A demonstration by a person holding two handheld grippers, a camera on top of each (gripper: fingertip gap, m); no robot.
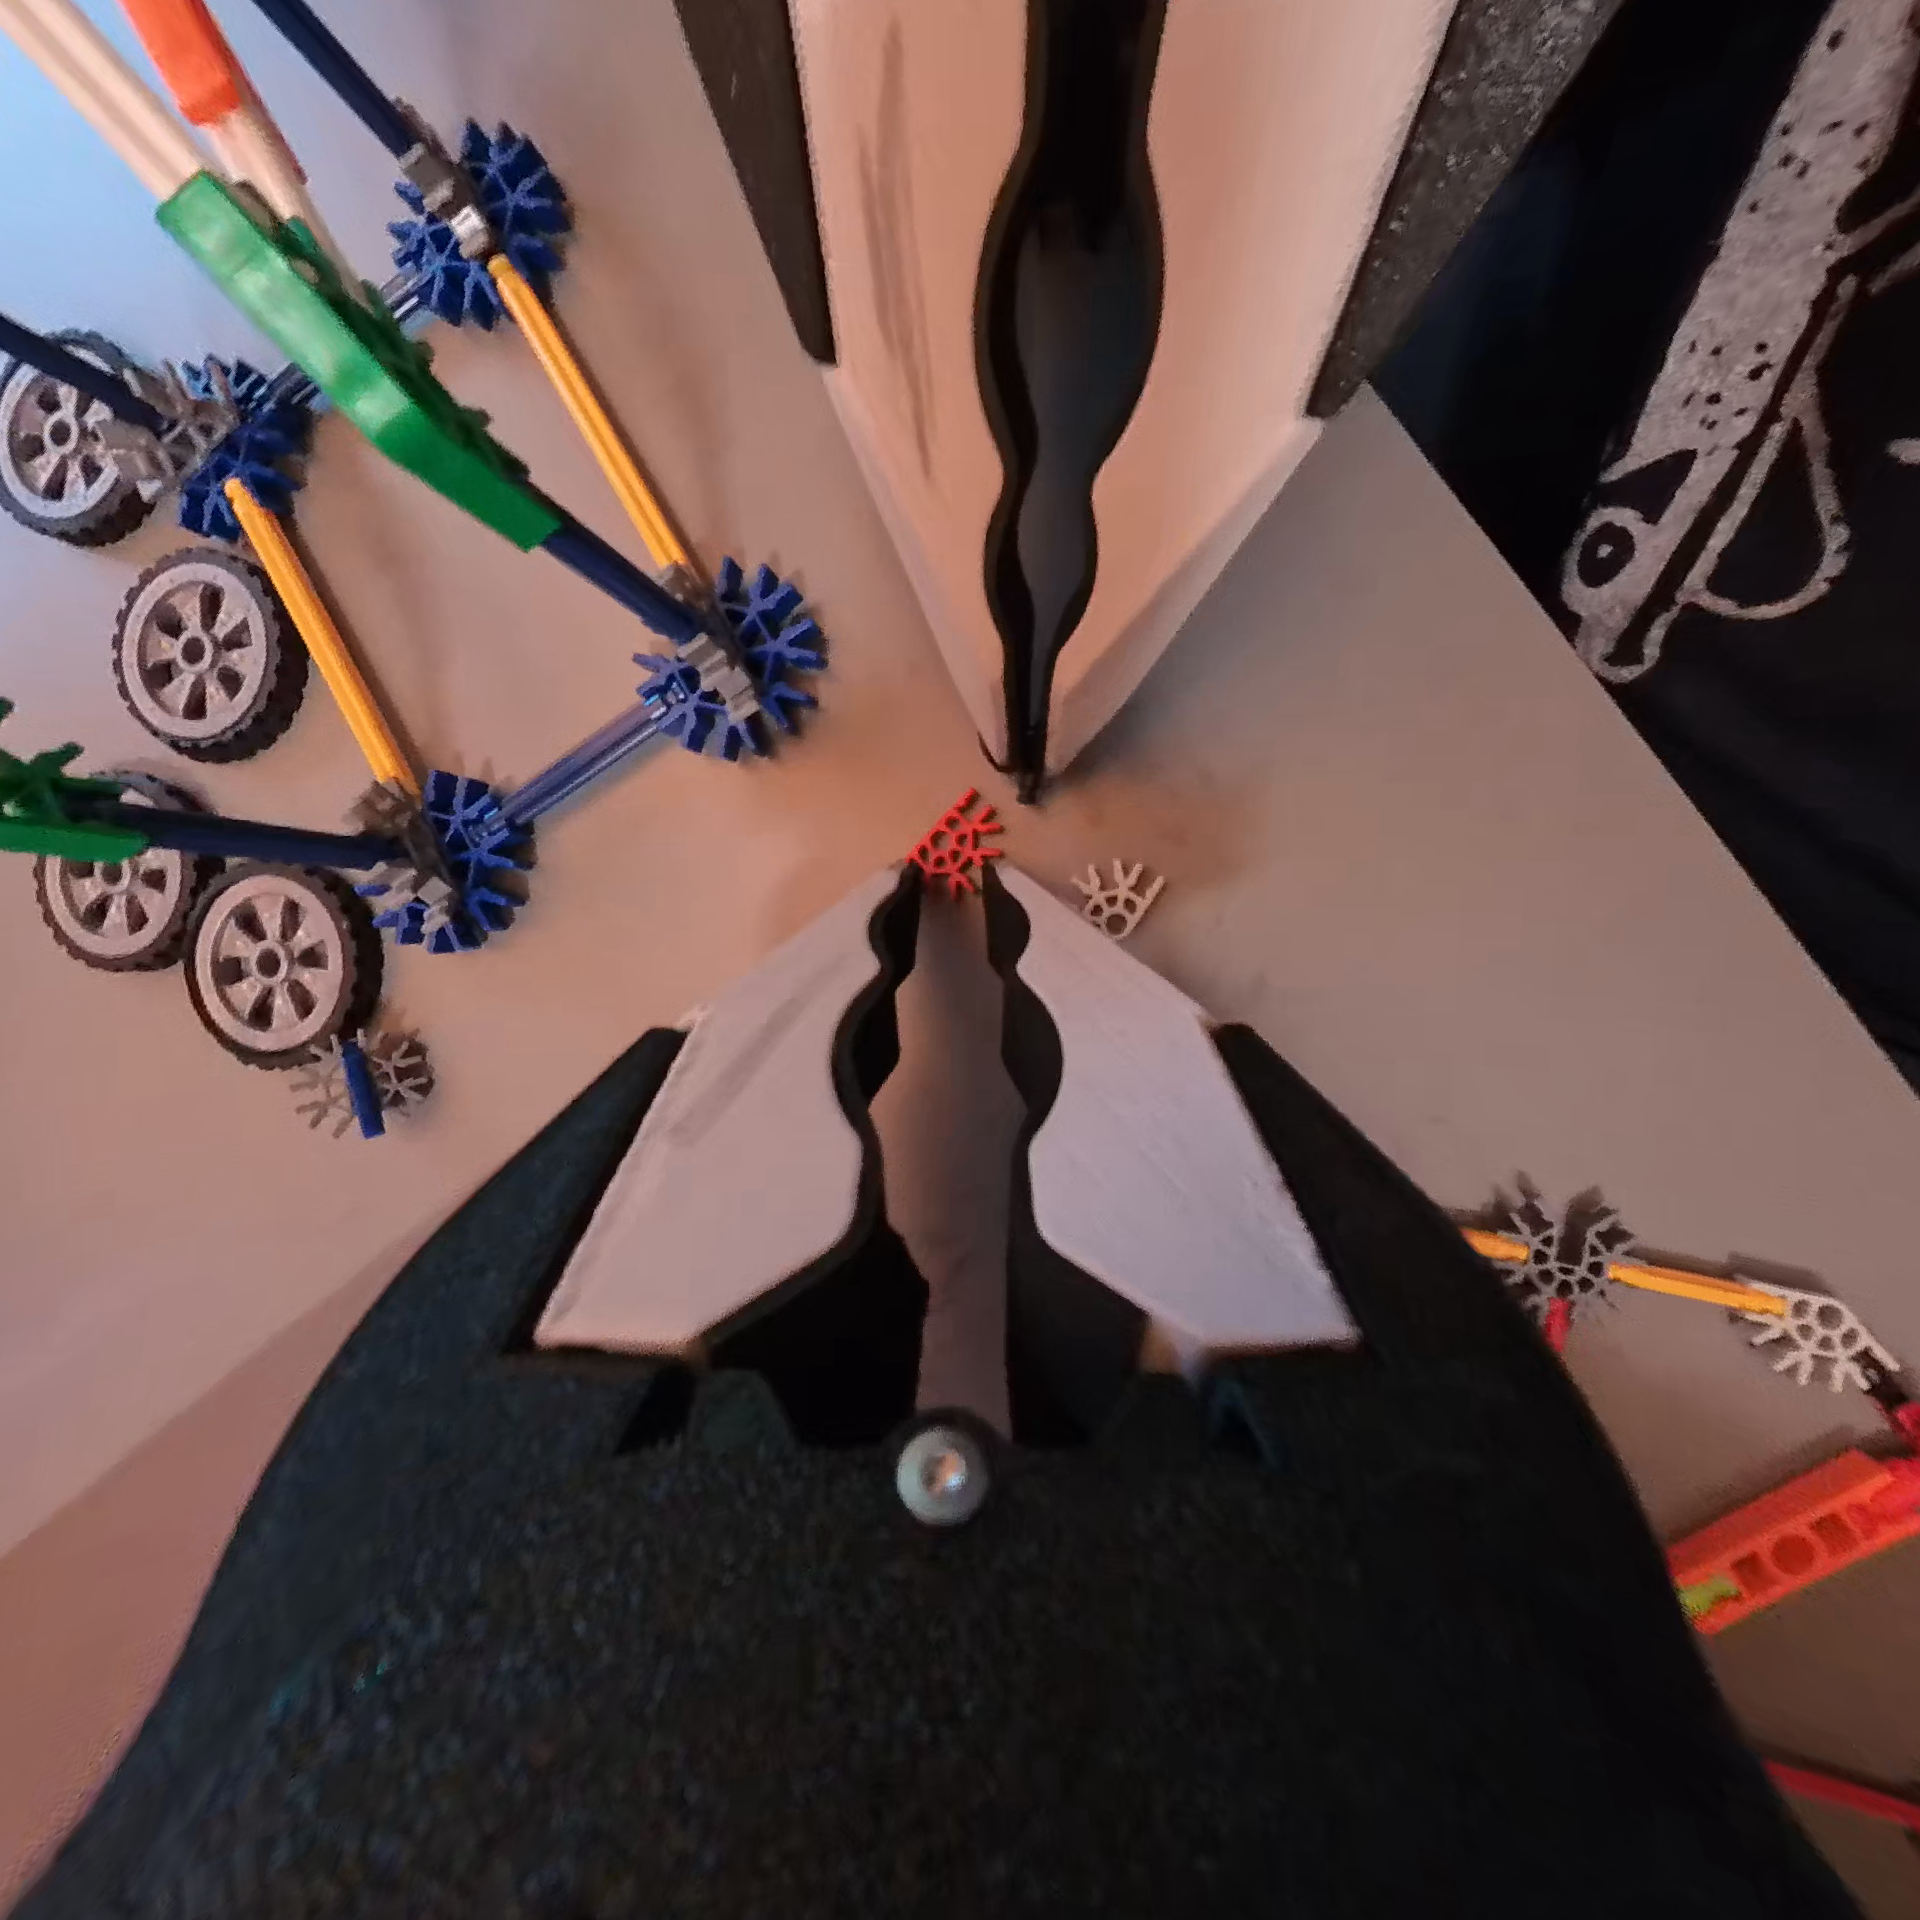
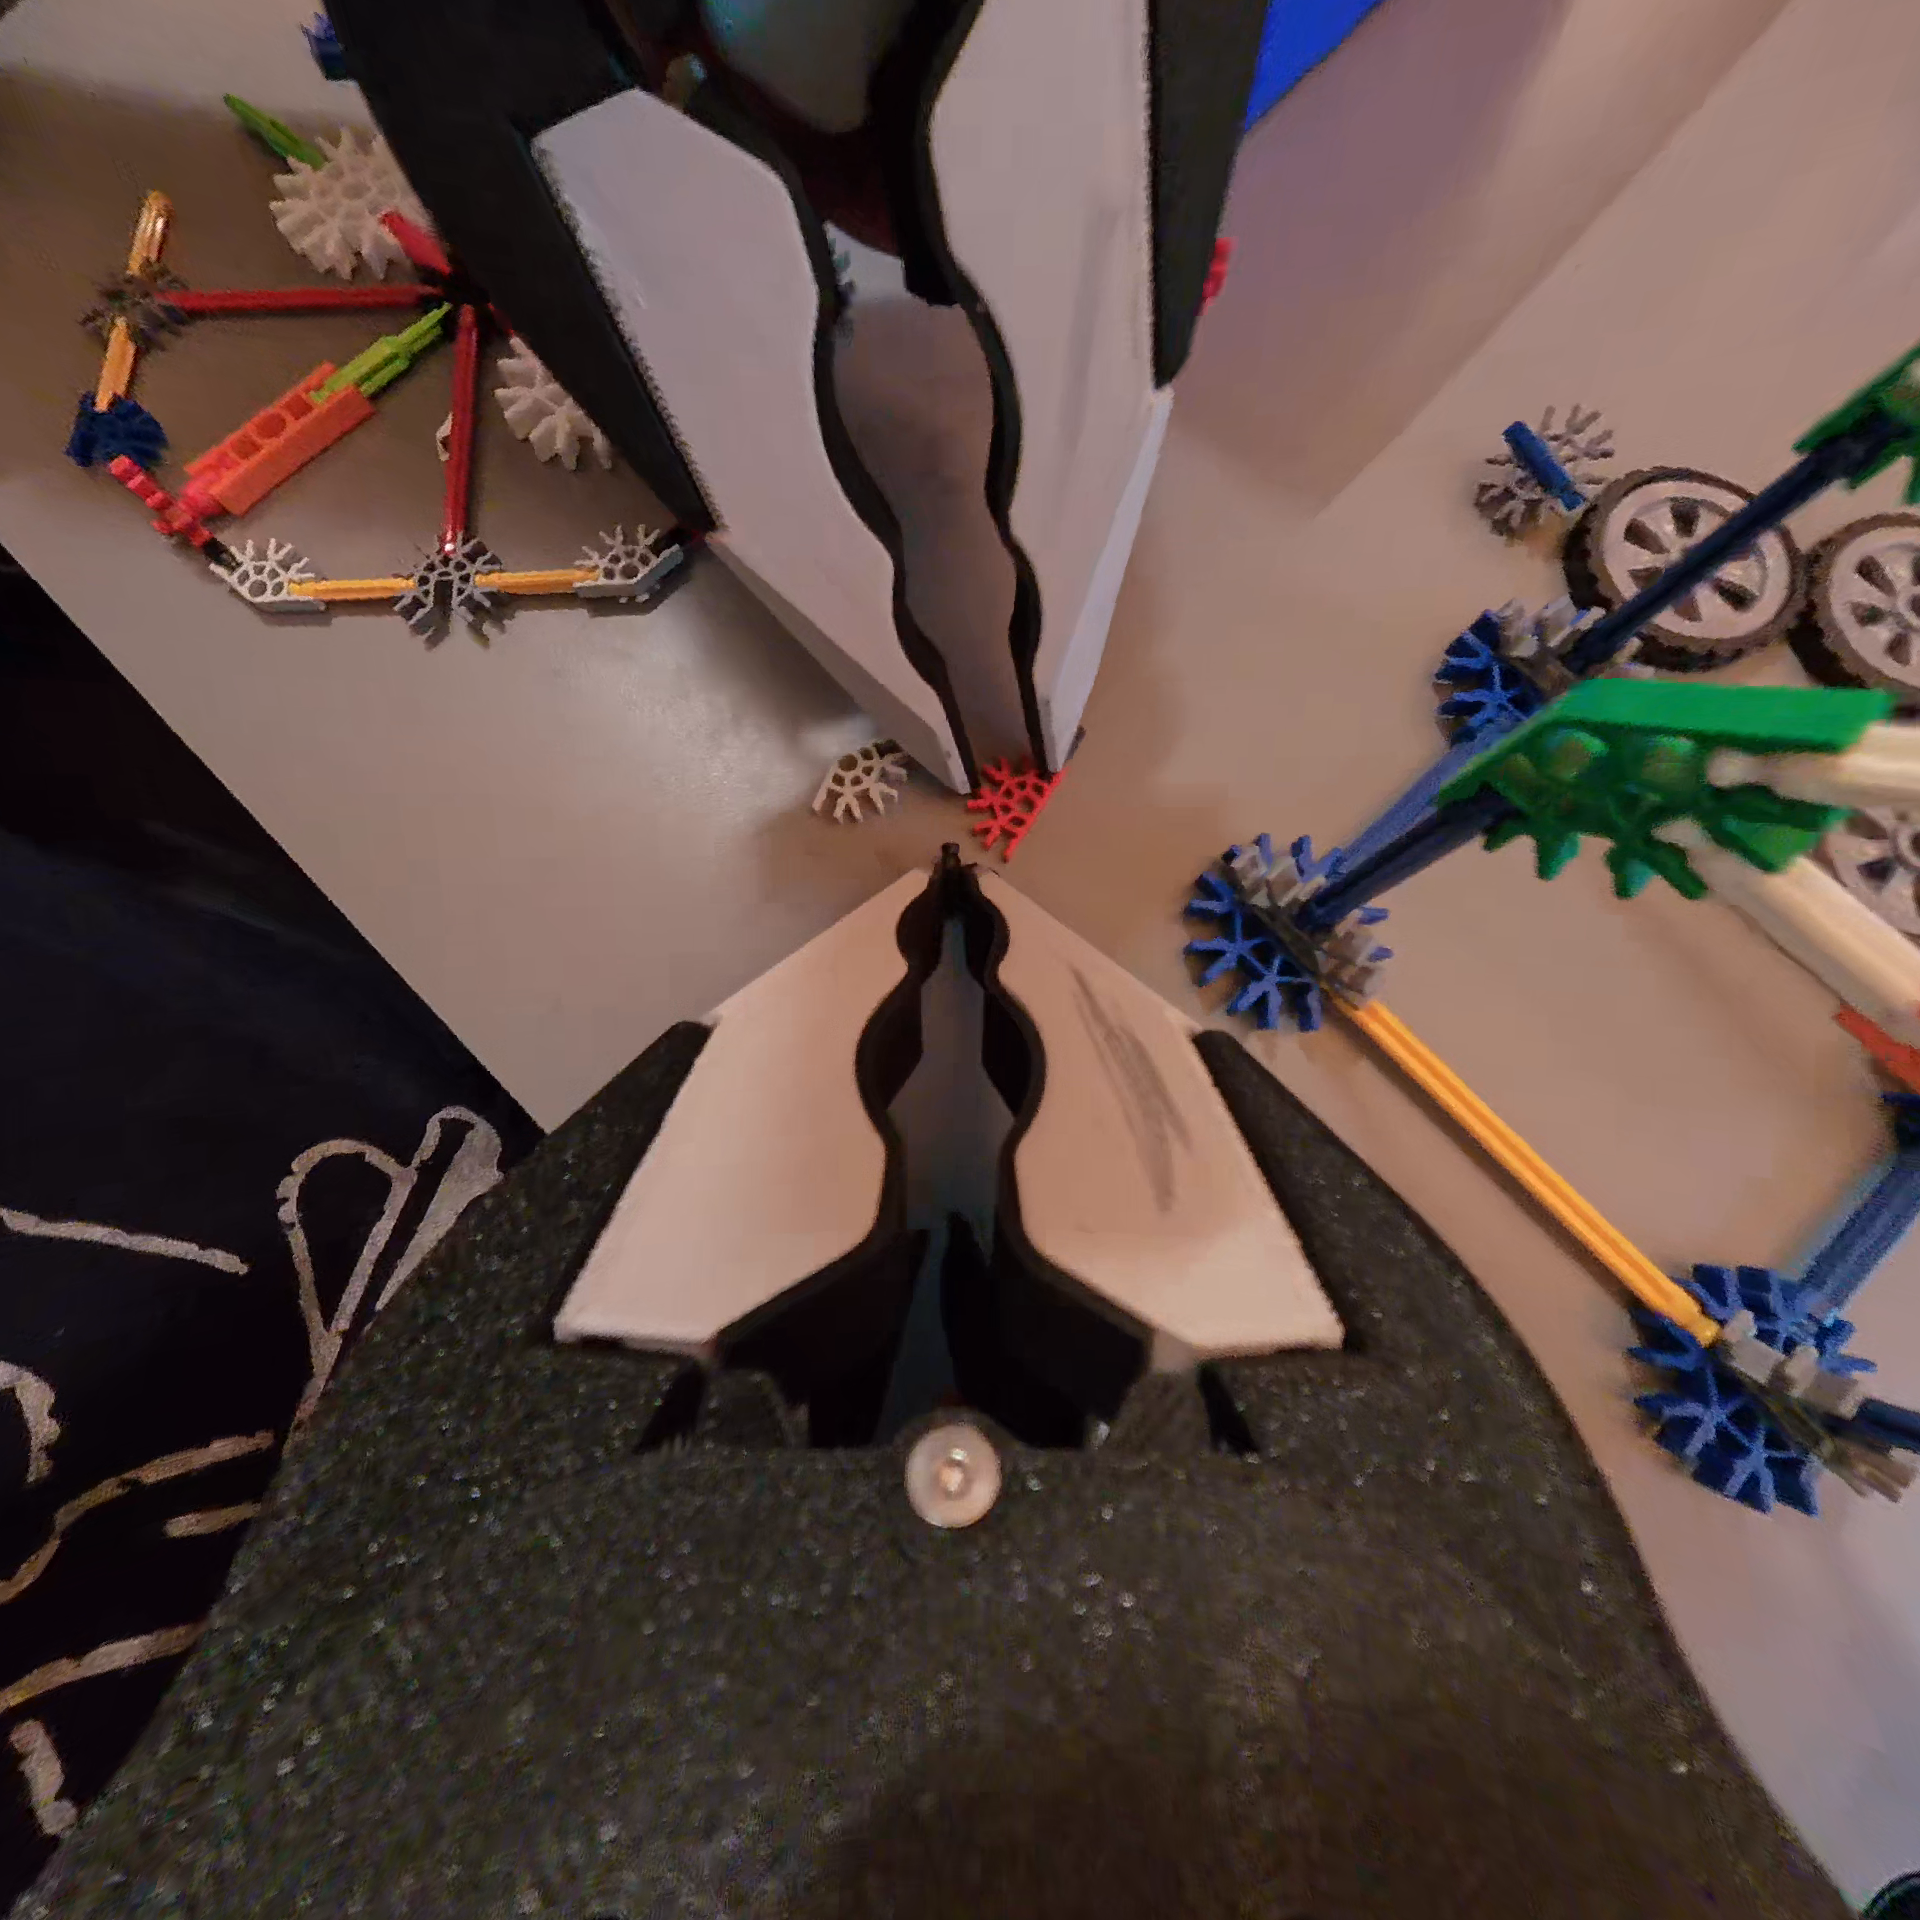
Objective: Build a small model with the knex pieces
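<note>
A small red connector (image 1: pixel 954 844) lies flat on the pale table (image 1: pixel 1403 831). My left gripper (image 1: pixel 945 883) has its two tips set narrowly on either side of the connector's edge and pinches it on the table. From the right wrist view the left gripper (image 2: pixel 1008 771) comes down from above onto the same red connector (image 2: pixel 1010 808). My right gripper (image 2: pixel 951 862) is shut and empty, with its tips just short of the connector. It also shows in the left wrist view (image 1: pixel 1023 784), pointing down from the top. A grey-white connector (image 1: pixel 1117 899) lies beside the red one.
A rod-and-connector frame with blue connectors and yellow rods (image 1: pixel 582 416) stands at the left, with loose grey wheels (image 1: pixel 208 655) by it. A flat assembly of rods (image 2: pixel 447 582) and an orange block (image 2: pixel 281 436) lie near the table edge. A person's dark printed garment (image 1: pixel 1714 416) is beyond the edge. Only a small space, under 4 cm, lies between the two pairs of fingers.
</note>
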